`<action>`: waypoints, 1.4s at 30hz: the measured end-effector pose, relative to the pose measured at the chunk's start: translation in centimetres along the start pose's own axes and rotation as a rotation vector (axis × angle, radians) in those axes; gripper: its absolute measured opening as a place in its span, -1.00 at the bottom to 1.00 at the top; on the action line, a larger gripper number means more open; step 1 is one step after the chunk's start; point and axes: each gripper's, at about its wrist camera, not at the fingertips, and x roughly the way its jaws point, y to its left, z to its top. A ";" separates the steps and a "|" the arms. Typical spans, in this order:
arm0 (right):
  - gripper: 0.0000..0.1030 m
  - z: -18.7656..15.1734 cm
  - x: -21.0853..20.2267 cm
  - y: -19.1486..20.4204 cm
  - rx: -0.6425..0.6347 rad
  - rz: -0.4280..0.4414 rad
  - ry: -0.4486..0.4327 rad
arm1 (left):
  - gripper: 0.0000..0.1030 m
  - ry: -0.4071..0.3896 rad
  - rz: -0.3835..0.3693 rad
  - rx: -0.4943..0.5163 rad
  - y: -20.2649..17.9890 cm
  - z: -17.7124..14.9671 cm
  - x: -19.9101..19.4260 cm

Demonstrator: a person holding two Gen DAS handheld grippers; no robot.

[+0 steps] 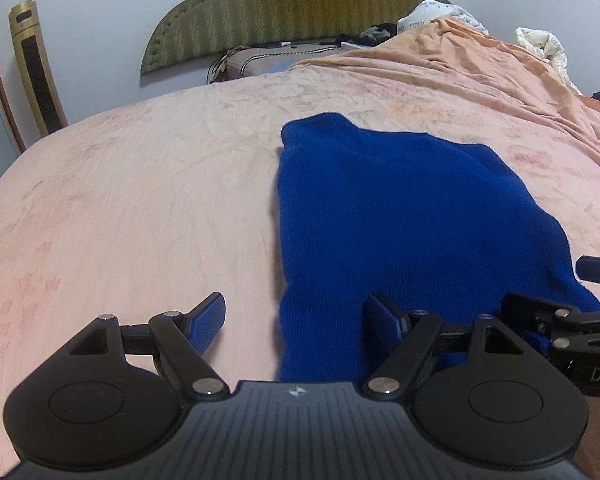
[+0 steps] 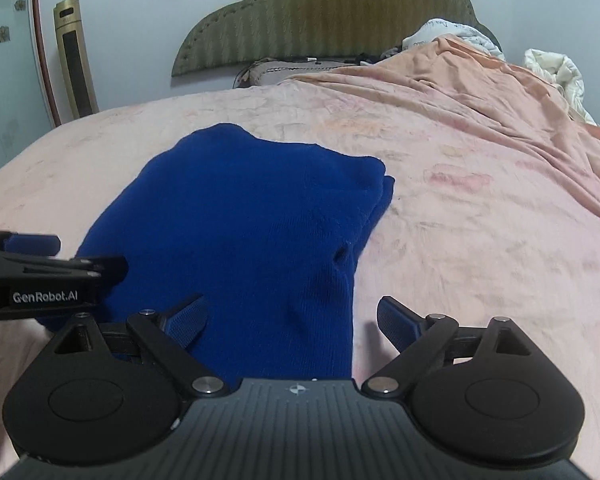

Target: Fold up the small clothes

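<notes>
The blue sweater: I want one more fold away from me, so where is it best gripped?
Probably the near hem of the blue sweater, at its two near corners, coming from the near side. It lies flat and narrow on the pink bedspread, its long axis running away. The open left gripper straddles its left edge, the open right gripper its right edge.

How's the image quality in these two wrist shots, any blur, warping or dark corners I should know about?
Left wrist view: strong fisheye bending, the bed edge curves, corners vignette black, the blue garment's left edge is smeared. Right wrist view: same barrel distortion, the headboard is bowed, the left tool at the frame edge is slightly blurred; the light is soft and dim, with no glare or hard shadows.
</notes>
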 end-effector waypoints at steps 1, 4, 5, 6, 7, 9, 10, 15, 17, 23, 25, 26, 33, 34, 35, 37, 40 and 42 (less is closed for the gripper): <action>0.83 -0.1 -0.2 0.0 0.000 -0.002 -0.002 | 0.51 0.003 0.001 -0.004 0.1 -0.2 -0.2; 0.86 -0.2 -0.9 0.1 0.003 -0.012 -0.005 | 0.52 0.010 0.008 -0.012 0.2 -0.6 -0.6; 0.86 -0.3 -1.1 0.1 0.007 -0.011 -0.005 | 0.52 0.012 0.011 -0.013 0.2 -0.7 -0.8; 0.88 -0.4 -1.3 0.0 0.012 -0.008 -0.005 | 0.52 0.013 0.013 -0.016 0.2 -0.9 -1.0; 0.90 -0.5 -1.5 0.0 0.016 -0.006 -0.005 | 0.53 0.015 0.015 -0.017 0.2 -1.0 -1.1; 0.93 -0.8 -1.8 0.1 0.018 -0.006 -0.002 | 0.54 0.020 0.023 -0.017 0.1 -1.4 -1.5; 0.95 -0.9 -2.0 0.2 0.018 -0.006 0.001 | 0.55 0.022 0.028 -0.017 0.1 -1.6 -1.7; 0.98 -1.7 -2.8 0.4 0.031 0.002 0.009 | 0.57 0.028 0.036 -0.027 0.1 -2.5 -2.6; 0.98 -2.1 -3.0 0.6 0.036 -0.002 0.017 | 0.57 0.033 0.034 -0.041 0.3 -2.8 -2.9; 0.99 -3.3 -3.3 0.9 0.043 -0.019 0.047 | 0.57 0.037 0.035 -0.058 0.4 -3.8 -3.8; 0.99 -3.7 -3.4 1.0 0.042 -0.023 0.055 | 0.57 0.035 0.038 -0.053 0.3 -4.2 -4.1; 0.99 -3.9 -3.4 1.0 0.039 -0.028 0.058 | 0.57 0.035 0.040 -0.048 0.3 -4.4 -4.2; 0.99 -4.6 -3.7 1.1 0.032 -0.060 0.063 | 0.61 0.032 0.057 -0.034 0.0 -5.5 -4.3; 0.99 -4.7 -3.7 1.1 0.033 -0.065 0.062 | 0.62 0.026 0.056 -0.041 0.1 -5.7 -4.3; 0.99 -4.7 -3.7 1.1 0.034 -0.067 0.062 | 0.62 0.021 0.055 -0.047 0.1 -5.8 -4.3; 0.99 -4.9 -3.7 1.0 0.037 -0.068 0.063 | 0.62 0.015 0.048 -0.063 0.3 -6.0 -4.3; 0.99 -5.0 -3.7 0.8 0.038 -0.072 0.063 | 0.62 0.013 0.041 -0.092 0.5 -6.2 -4.2; 0.99 -5.1 -3.6 0.8 0.040 -0.074 0.064 | 0.63 0.011 0.041 -0.093 0.6 -6.3 -4.2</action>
